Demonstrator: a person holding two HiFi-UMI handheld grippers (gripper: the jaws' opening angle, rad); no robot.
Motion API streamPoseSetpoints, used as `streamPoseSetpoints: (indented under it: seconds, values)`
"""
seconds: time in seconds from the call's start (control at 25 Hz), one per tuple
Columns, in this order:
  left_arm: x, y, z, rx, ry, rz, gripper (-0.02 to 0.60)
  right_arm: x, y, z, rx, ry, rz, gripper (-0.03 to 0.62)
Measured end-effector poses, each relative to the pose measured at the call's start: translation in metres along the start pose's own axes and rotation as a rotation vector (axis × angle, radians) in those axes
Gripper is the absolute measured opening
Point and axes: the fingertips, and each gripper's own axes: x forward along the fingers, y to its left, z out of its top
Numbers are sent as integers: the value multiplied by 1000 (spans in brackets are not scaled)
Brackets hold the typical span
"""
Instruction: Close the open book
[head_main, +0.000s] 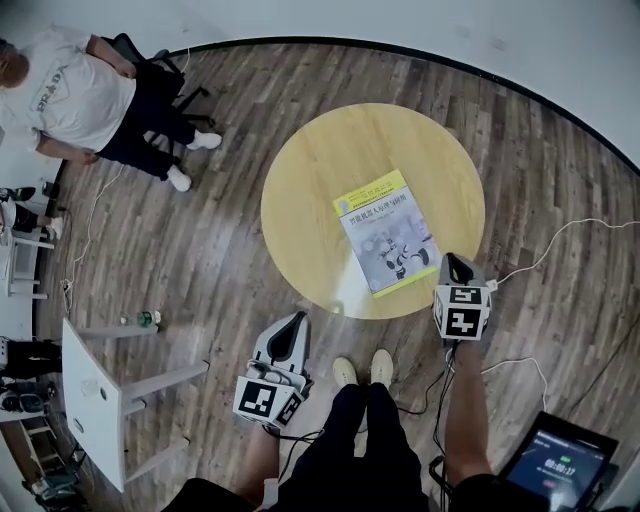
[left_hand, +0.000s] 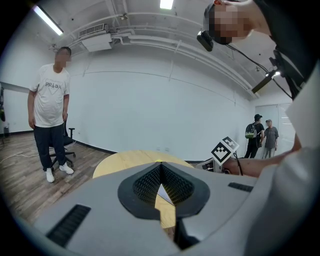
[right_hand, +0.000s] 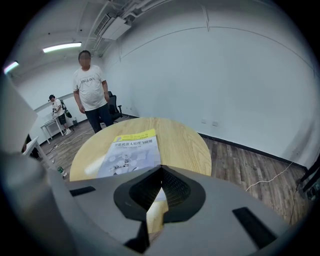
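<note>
Already closed, the book (head_main: 388, 232) lies on the round table (head_main: 300, 190) toward 5 o'clock. Left gripper (head_main: 293, 322) and right gripper (head_main: 455, 262), at 7 and 5 o'clock, hold their fingers together, empty.

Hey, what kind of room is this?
Likely a lab or office workspace: bare white walls, an office chair, and cables trailing over the wood floor.

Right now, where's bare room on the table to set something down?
Bare: the table's left half, from the book's left edge to the rim, and a band beyond its far edge. Crowded: near-right rim, book corner beside the right gripper.
</note>
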Motion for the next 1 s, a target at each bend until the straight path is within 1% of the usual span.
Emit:
streamPoseSetpoints:
  seconds: [0.2,0.4,0.6,0.8,1.0]
  values:
    - [-11,0,15,23,-27,10,-3,-33,25,32,-25,-90,36,3]
    - [-28,3,44,46,-89,17,-2,-79,56,73,-41,-207,73,3]
    - [-54,6,88,82,-164,32,-2,-140,82,116,-37,-328,101,3]
    - [-77,13,135,119,-231,62,-2,-202,115,160,-45,-478,172,3]
    - [-102,8,173,156,-283,66,-2,-250,139,178,-66,-561,206,3]
